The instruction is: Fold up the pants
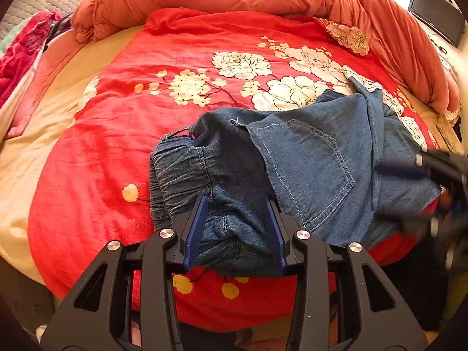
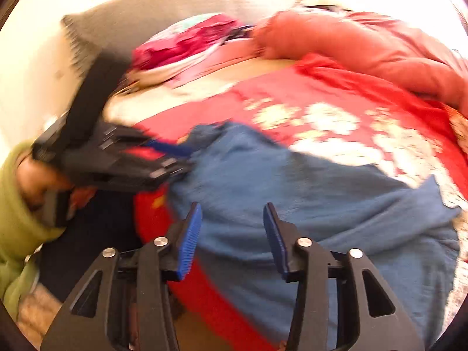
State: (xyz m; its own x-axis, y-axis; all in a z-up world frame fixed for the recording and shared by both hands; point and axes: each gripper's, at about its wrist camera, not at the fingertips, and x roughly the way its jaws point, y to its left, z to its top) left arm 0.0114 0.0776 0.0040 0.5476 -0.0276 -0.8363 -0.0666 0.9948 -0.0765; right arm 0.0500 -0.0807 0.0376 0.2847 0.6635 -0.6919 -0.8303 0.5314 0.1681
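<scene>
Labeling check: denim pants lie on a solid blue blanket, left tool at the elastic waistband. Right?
Not quite. The blanket is red with white flowers, not solid blue, as the left wrist view shows. The rest holds: the denim pants lie on it, the left tool at the elastic waistband.

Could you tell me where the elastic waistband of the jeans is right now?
In the left wrist view the elastic waistband lies at the jeans' left end on the red floral blanket, bunched between the left gripper's blue pads.
</scene>
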